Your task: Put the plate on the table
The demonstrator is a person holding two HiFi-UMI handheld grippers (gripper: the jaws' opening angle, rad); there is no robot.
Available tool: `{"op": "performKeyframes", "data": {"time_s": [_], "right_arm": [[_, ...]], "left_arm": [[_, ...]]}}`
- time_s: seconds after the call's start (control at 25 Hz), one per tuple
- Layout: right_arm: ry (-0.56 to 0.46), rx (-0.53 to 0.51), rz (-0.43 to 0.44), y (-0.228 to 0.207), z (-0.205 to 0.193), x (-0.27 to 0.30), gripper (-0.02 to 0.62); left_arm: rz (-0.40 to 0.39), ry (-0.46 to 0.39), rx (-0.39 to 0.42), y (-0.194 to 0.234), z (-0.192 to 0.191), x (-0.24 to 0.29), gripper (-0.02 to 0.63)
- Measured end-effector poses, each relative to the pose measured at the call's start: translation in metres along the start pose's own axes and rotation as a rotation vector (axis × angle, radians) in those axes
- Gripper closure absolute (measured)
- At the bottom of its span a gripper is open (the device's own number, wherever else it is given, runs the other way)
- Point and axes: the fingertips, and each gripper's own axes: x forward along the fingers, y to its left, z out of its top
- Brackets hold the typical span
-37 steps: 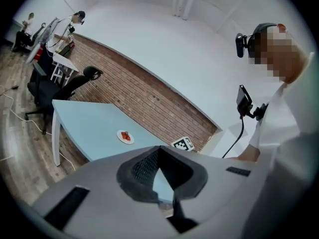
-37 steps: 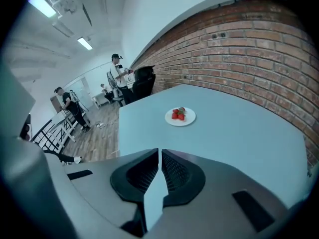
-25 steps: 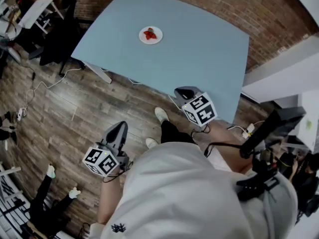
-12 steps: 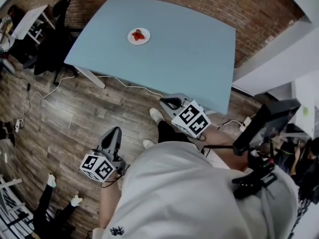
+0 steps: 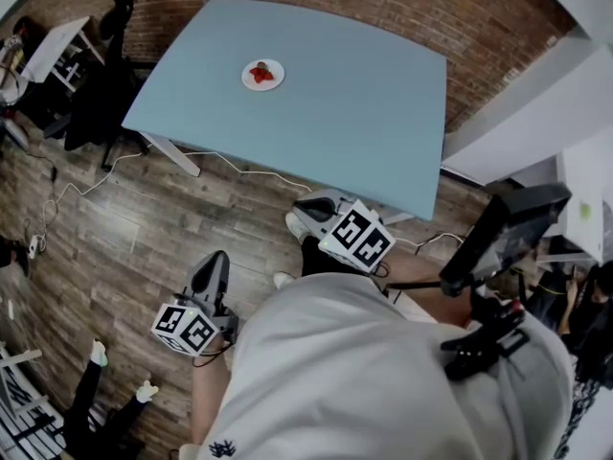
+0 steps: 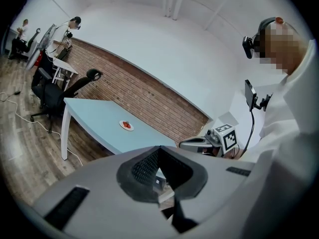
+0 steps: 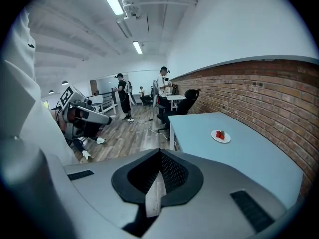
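A small white plate [image 5: 262, 74] with a red thing on it rests on the far left part of the light blue table [image 5: 364, 113]. It also shows in the left gripper view as the plate [image 6: 127, 126] and in the right gripper view as the plate [image 7: 221, 136]. Both grippers hang over the wooden floor, well short of the plate. My left gripper [image 5: 213, 257] is shut and holds nothing. My right gripper [image 5: 302, 204], just off the table's near edge, is shut and holds nothing too. Its jaws [image 7: 159, 153] meet with only floor showing past them.
A brick wall [image 5: 383, 8] runs behind the table. Black office chairs [image 5: 105, 84] and a white desk [image 5: 57, 27] stand at the far left, with cables [image 5: 86, 161] across the floor. A black screen on a stand [image 5: 503, 238] is at my right. Other people [image 7: 122, 96] stand far off.
Both grippers have drawn back a little toward my body, the right one moving left off the table's near edge. The plate has stayed in place on the table.
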Motion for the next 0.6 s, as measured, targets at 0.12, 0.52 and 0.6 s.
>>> {"op": "performKeyframes", "data": {"time_s": [0.12, 0.52, 0.6], "right_arm": [[0.001, -0.007, 0.007, 0.005, 0.001, 0.003, 0.588], [0.022, -0.021, 0.023, 0.009, 0.0, 0.011, 0.588], [0.028, -0.022, 0.024, 0.009, 0.0, 0.013, 0.588]], "left_arm": [[0.002, -0.003, -0.006, 0.002, -0.001, -0.005, 0.606], [0.014, -0.005, -0.032, 0.007, -0.003, -0.01, 0.606], [0.014, -0.005, -0.037, 0.009, -0.003, -0.009, 0.606]]}}
